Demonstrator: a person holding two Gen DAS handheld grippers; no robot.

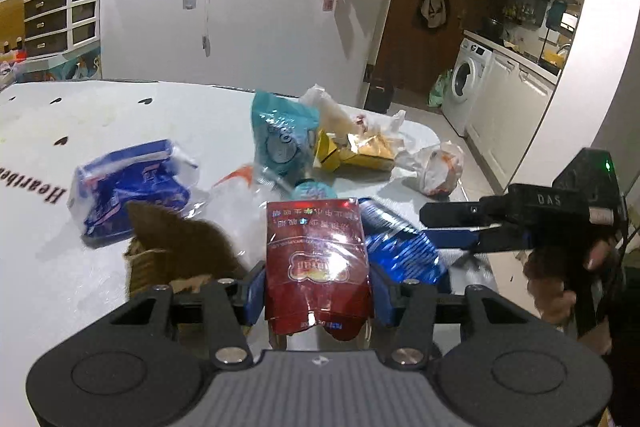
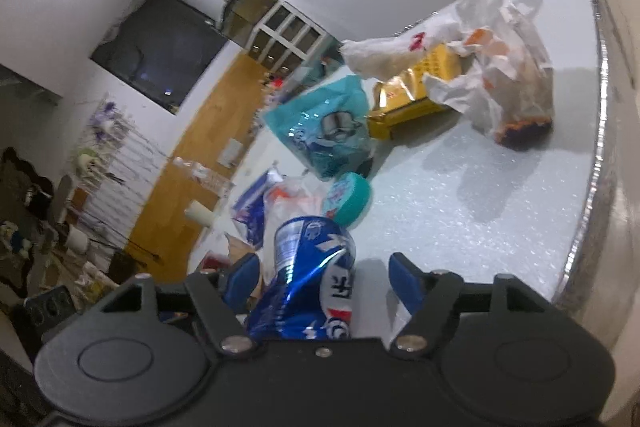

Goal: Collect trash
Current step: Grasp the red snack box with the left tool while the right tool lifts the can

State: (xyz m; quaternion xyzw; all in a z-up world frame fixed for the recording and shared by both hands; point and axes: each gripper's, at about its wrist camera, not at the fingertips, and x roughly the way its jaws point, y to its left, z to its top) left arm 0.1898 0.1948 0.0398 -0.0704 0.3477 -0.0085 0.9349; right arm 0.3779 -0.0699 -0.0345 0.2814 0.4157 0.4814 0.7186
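Note:
My left gripper [image 1: 318, 287] is shut on a red foil snack pouch [image 1: 318, 259] and holds it upright over the white table [image 1: 48, 267]. My right gripper [image 2: 324, 281] is open, its jaws on either side of a crushed blue can [image 2: 312, 279] lying on the table; the can [image 1: 400, 247] and the right gripper [image 1: 452, 223] also show in the left wrist view. Other trash lies beyond: a teal bag [image 1: 280, 139], a yellow-gold box [image 1: 352, 153], white plastic bags [image 2: 500, 67], a blue-white pack [image 1: 128, 187], a teal lid [image 2: 348, 199] and brown cardboard [image 1: 176, 247].
The table's metal-rimmed right edge [image 2: 592, 187] runs close to the white bags. Beyond the table are a washing machine [image 1: 468, 83], kitchen cabinets [image 1: 516, 107], a brown door [image 1: 424, 19] and a drawer unit [image 1: 60, 15] by the wall.

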